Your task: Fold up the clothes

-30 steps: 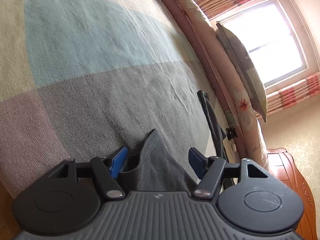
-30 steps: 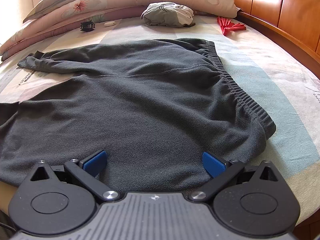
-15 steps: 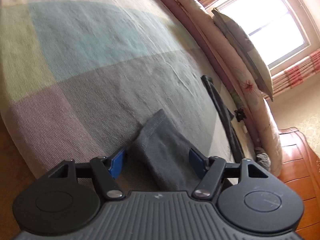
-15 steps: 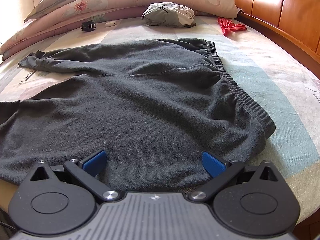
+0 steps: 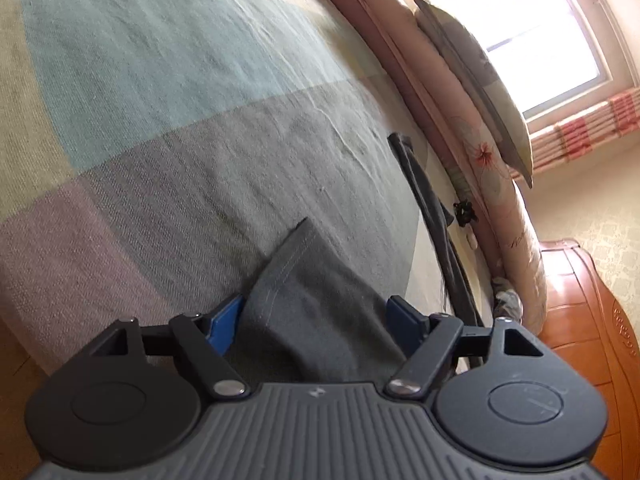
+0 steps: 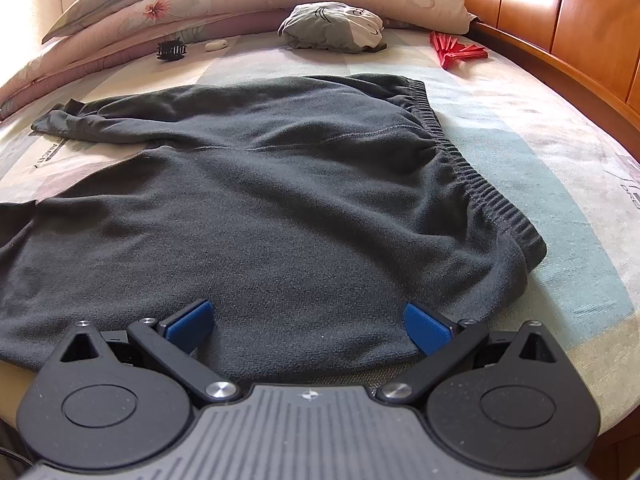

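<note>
Sweatpants (image 6: 280, 208), dark grey fleece ones, are lying spread flat across the bedsheet (image 6: 560, 168), with the ribbed elastic waistband (image 6: 472, 184) running down the right side in the right wrist view and one leg (image 6: 120, 120) stretching off to the left toward the pillows. The right gripper (image 6: 308, 324) is sitting wide open at the near edge of the fabric, blue pads well apart and gripping nothing. Over in the left wrist view, the left gripper (image 5: 316, 316) is also spread open, with a hemmed leg cuff (image 5: 296, 272) lying between its fingers, not clamped as far as I can see. The other leg is showing as a thin dark strip further off. Behind the pants, a floral quilt roll (image 6: 240, 4) is running along the far side, with a black hair claw (image 6: 172, 49), a bundled grey cloth (image 6: 332, 26) and red hangers (image 6: 456, 50) near the wooden headboard (image 6: 560, 12).
</note>
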Motion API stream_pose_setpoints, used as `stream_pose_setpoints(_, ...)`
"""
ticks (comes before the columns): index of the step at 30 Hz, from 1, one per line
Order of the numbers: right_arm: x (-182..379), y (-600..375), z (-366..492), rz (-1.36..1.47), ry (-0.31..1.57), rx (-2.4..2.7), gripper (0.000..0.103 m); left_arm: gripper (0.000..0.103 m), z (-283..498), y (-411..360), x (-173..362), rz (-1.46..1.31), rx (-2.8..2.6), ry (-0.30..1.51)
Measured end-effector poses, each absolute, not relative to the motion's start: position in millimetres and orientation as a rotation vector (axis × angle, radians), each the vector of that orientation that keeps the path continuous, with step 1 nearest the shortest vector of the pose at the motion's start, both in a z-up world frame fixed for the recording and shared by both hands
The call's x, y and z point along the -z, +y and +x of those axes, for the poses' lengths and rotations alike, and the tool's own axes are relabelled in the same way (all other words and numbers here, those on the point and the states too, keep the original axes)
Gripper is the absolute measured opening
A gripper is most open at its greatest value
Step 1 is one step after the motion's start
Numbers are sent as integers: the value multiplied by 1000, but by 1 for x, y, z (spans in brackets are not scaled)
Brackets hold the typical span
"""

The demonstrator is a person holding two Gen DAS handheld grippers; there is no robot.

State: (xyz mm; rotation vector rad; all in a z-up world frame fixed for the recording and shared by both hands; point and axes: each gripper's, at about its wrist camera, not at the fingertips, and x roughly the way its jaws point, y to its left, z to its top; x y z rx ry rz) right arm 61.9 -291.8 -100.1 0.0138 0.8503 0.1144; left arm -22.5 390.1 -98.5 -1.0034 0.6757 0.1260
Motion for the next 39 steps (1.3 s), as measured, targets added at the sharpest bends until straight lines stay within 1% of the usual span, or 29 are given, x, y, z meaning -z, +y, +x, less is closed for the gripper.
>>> stream_pose_setpoints(5, 100, -290, 64, 11, 858, -105, 103, 76, -29, 393, 106, -1074, -109, 637)
stream_pose_setpoints(8, 100, -289, 64, 12, 859, -103, 103, 73, -24, 393, 107, -1073, -117, 616)
stream_pose_setpoints(9, 100, -290, 63, 13, 859, -102, 103, 62, -22, 391, 106, -1054, -124, 617)
stream_pose_setpoints(10, 100, -290, 63, 12, 859, -102, 103, 38, -21, 388, 105, -1031, -133, 626)
stream_pose_setpoints(12, 100, -290, 62, 12, 859, -102, 103, 12, -15, 380, 105, -976, -164, 663)
stream_pose_setpoints(13, 100, -290, 62, 12, 859, -102, 103, 10, -15, 376, 103, -946, -183, 666)
stream_pose_setpoints(16, 99, -289, 63, 11, 863, -102, 103, 7, -20, 366, 89, -870, -218, 636)
stream_pose_setpoints(23, 98, -288, 66, 6, 883, -102, 103, 6, -39, 371, 29, -730, -338, 581)
stream_pose_setpoints(24, 98, -288, 66, 6, 883, -101, 103, 7, -40, 374, 25, -720, -352, 591)
stream_pose_setpoints(27, 97, -288, 66, 4, 882, -101, 103, 14, -36, 377, 28, -658, -442, 674)
stream_pose_setpoints(28, 97, -288, 65, 4, 883, -101, 103, 13, -37, 378, 32, -649, -478, 699)
stream_pose_setpoints(29, 97, -289, 65, 3, 884, -102, 103, 13, -37, 378, 34, -649, -504, 709)
stream_pose_setpoints(31, 96, -289, 65, 1, 888, -103, 103, 19, -42, 379, 38, -643, -539, 722)
stream_pose_setpoints(35, 93, -289, 65, -15, 898, -95, 103, 23, -43, 371, 37, -590, -510, 726)
stream_pose_setpoints(37, 88, -286, 64, -38, 888, -88, 103, 27, -35, 359, 40, -550, -465, 746)
stream_pose_setpoints(39, 83, -282, 63, -65, 871, -85, 103, 28, -25, 343, 44, -506, -410, 773)
